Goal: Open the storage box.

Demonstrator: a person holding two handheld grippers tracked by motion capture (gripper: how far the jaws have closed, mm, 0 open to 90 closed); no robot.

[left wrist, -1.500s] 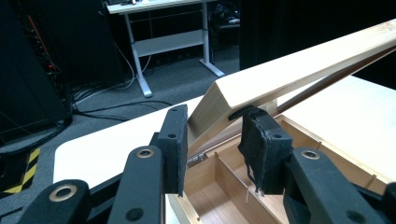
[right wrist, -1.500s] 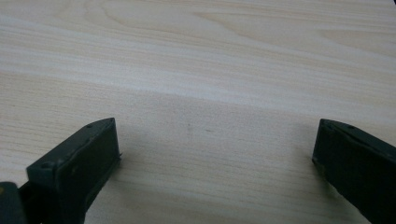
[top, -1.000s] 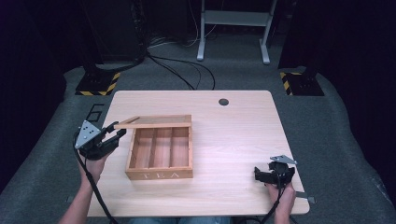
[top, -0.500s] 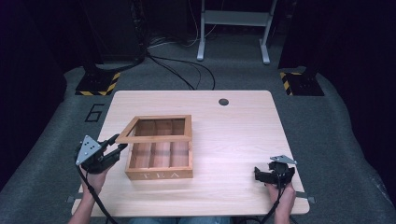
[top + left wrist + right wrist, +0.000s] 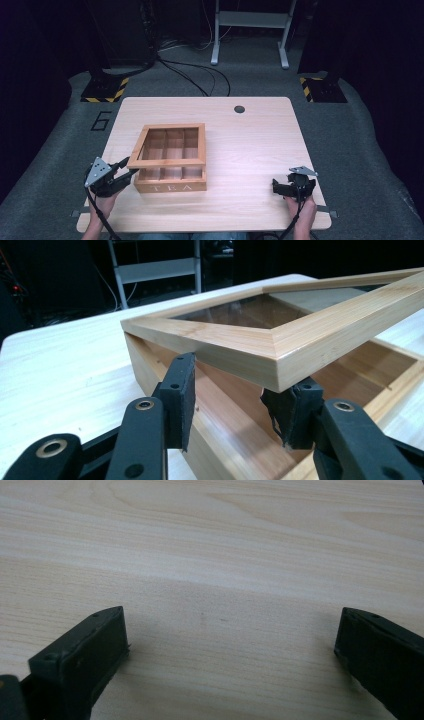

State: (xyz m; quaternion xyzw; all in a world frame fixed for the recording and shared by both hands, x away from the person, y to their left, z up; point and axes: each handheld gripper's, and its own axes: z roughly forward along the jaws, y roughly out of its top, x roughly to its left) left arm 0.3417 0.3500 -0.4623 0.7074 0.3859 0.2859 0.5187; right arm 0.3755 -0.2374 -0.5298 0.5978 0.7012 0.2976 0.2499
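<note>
- High view: your left gripper [image 5: 112, 176] sits at the near left corner of the tea box [image 5: 170, 165] on the table [image 5: 260, 150]. The glass-paned lid [image 5: 167, 144] hangs over the box, tilted, its near corner just ahead of your jaws. Your right gripper [image 5: 292, 186] rests low near the table's near right edge, well apart from the box.
- Left gripper view: the jaws stand apart, one on each side of the lid's corner [image 5: 280, 365]. The right jaw sits under that corner and looks to touch its underside; the left jaw is just beside the frame's edge, with a gap to it. Below and between the jaws lies the box wall [image 5: 220, 440].
- Judgement: the lid seems on its way down. It rides on one jaw, not in a clamp, so lower it slowly and level; a quick drop could let it slap or skew on the hinge side.
- Right gripper view: the jaws are wide apart over bare tabletop [image 5: 215, 580], nothing between them. Keep this hand parked.
</note>
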